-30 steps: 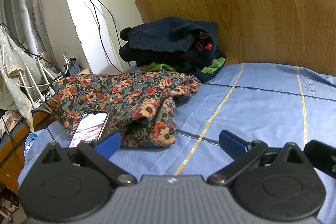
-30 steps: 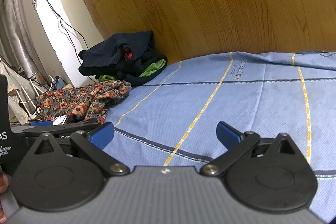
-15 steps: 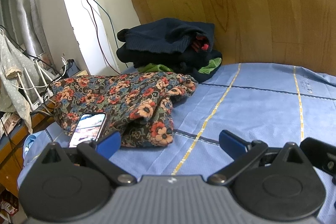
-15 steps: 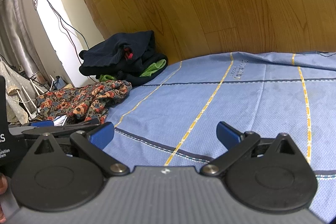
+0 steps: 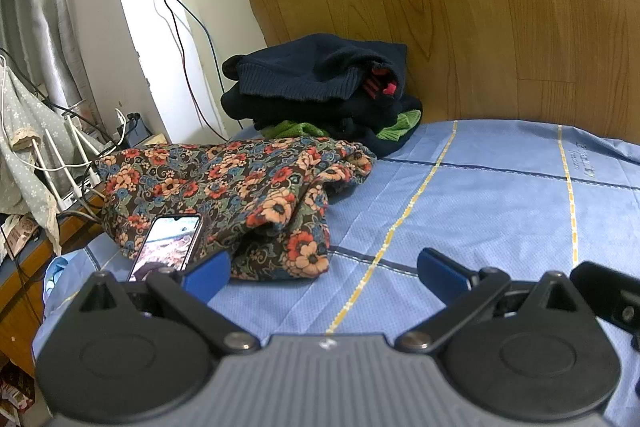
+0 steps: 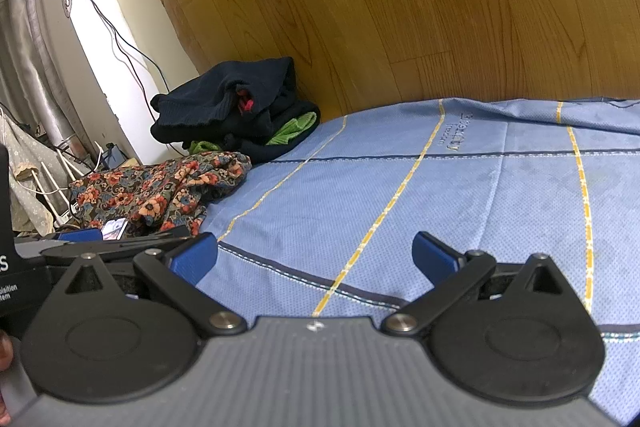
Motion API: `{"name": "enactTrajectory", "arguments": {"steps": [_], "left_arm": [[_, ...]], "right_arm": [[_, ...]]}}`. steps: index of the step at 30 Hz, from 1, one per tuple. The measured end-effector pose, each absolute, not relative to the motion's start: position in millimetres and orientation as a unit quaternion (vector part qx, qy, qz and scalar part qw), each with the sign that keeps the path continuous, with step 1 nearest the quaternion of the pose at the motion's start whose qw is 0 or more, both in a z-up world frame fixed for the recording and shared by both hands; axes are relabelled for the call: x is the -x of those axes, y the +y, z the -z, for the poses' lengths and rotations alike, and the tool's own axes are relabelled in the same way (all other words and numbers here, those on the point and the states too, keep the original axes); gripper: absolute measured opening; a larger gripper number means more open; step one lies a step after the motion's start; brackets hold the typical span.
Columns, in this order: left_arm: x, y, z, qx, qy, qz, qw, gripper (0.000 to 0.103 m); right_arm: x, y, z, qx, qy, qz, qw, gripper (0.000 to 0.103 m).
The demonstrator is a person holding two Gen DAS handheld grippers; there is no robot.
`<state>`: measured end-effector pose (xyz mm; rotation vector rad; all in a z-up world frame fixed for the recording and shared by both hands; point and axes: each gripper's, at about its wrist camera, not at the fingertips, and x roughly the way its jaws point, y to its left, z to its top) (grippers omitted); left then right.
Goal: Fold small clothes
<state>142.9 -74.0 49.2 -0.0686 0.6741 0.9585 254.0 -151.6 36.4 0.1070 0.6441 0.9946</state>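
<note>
A crumpled floral garment [image 5: 240, 187] lies at the left of the blue bed sheet [image 5: 500, 207]; it also shows in the right wrist view [image 6: 160, 191]. Behind it sits a pile of dark navy clothes with green and red pieces [image 5: 320, 87], seen too in the right wrist view [image 6: 240, 115]. My left gripper [image 5: 324, 269] is open and empty, low over the sheet, just in front of the floral garment. My right gripper [image 6: 314, 253] is open and empty over bare sheet, to the right of the left gripper [image 6: 100, 247].
A lit phone [image 5: 168, 243] lies on the floral garment's near left part. A wooden headboard [image 5: 440, 7] rises behind the bed. Cables [image 5: 172, 7], a router with white antennas [image 5: 68, 167] and clutter stand off the bed's left edge.
The left gripper has drifted slightly, so the floral garment and dark pile sit a little further left and lower in its view. The right gripper has barely moved. Both stay open.
</note>
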Motion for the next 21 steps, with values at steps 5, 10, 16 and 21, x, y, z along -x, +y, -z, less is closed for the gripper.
{"name": "enactTrajectory", "arguments": {"steps": [5,10,16,21], "left_arm": [[-144.1,-74.5,-47.6,0.030,0.322,-0.447,0.834,0.103],[-144.4,-75.6,-47.3,0.029,0.321,-0.443,0.837,0.103],[-143.7,-75.8,-47.2,0.032,0.321,-0.438,0.839,0.103],[-143.7,-74.6,-47.1,0.034,0.320,-0.435,0.841,0.103]], "right_arm": [[-253.9,-151.5,-36.4,-0.050,0.304,-0.469,0.828,0.103],[-252.2,-150.9,-35.3,-0.048,0.305,-0.469,0.827,0.103],[-253.1,-151.0,-34.3,-0.045,0.307,-0.472,0.825,0.103],[-254.3,-151.1,-34.2,-0.044,0.308,-0.473,0.824,0.103]]}}
